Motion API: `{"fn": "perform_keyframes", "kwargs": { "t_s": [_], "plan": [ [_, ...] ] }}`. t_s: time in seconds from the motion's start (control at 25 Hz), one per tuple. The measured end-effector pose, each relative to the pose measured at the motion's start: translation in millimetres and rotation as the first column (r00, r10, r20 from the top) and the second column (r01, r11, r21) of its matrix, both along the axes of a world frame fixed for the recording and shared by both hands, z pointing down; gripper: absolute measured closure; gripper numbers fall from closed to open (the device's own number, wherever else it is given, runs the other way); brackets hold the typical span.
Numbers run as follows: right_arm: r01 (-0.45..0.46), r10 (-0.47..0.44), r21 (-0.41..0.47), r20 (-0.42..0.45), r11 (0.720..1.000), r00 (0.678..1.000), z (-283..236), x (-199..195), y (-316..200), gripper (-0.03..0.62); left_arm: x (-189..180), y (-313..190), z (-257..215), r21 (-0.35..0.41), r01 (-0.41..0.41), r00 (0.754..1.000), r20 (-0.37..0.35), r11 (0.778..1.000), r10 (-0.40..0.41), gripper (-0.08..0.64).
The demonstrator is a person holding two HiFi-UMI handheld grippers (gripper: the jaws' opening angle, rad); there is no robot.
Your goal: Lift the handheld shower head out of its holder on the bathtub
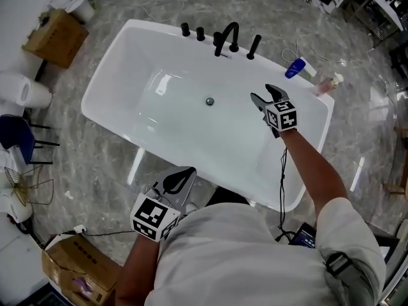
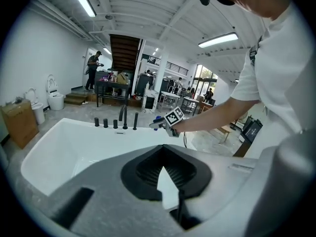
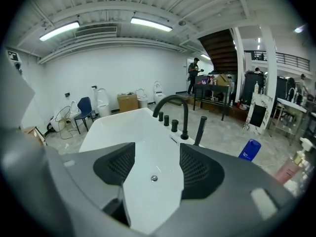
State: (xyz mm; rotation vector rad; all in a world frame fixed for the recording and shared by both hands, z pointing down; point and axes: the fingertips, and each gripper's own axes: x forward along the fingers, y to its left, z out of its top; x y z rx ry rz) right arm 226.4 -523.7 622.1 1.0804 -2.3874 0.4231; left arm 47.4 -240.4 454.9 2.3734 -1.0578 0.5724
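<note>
Handheld shower head (image 1: 254,46) is gripped by neither tool at this stage. Nearest the operator, L side: left gripper (image 1: 186,173) sits just outside the near rim of the bathtub (image 1: 115,75). Its jaws are together at the tips with nothing clamped. The left gripper view shows only a thin wedge of white tub between the pad bases. Further out, R side: right gripper (image 1: 261,92) hovers over the tub interior toward its R end, on an outstretched arm (image 1: 312,164). Its jaws are apart with nothing between them. The right gripper view shows bare tub floor and the drain (image 1: 209,101) through the gap. Drain lies mid-basin, to the L of the right gripper in the head view. Far rim carries black fittings in a row, L to R: short knobs (image 1: 200,34), arched spout (image 1: 227,36), then the shower head. The shower head is a slim black rod seated in its holder (image 1: 250,57), slightly tilted, just R of the spout base. It is apart from both grippers; the right gripper is the closer one & points roughly its way. Near the tub's far R corner: blue bottle (image 1: 294,67) and pinkish bottle (image 1: 326,83); on rim or floor, cannot tell. Far L, on the floor: cardboard box (image 1: 56,36).
</note>
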Motion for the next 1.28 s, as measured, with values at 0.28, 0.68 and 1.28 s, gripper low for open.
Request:
{"fn": "perform_keyframes", "kwargs": {
  "t_s": [0.28, 0.68, 1.28],
  "plan": [
    [-0.063, 0.063, 0.003, -0.016, 0.998, 0.998, 24, 8, -90, 0.296, -8, -29, 12, -0.033, 0.020, 1.000, 0.015, 0.999, -0.019, 0.554],
    [-0.149, 0.149, -0.009, -0.028, 0.989, 0.988, 54, 20, -192, 0.296, -3, -57, 47, -0.122, 0.007, 1.000, 0.007, 0.993, -0.006, 0.554],
    [-0.234, 0.233, -0.037, -0.025, 0.972, 0.972, 109, 19, -282, 0.302, 11, -92, 94, -0.185, -0.084, 0.996, -0.004, 0.979, 0.085, 0.554]
  ]
}}
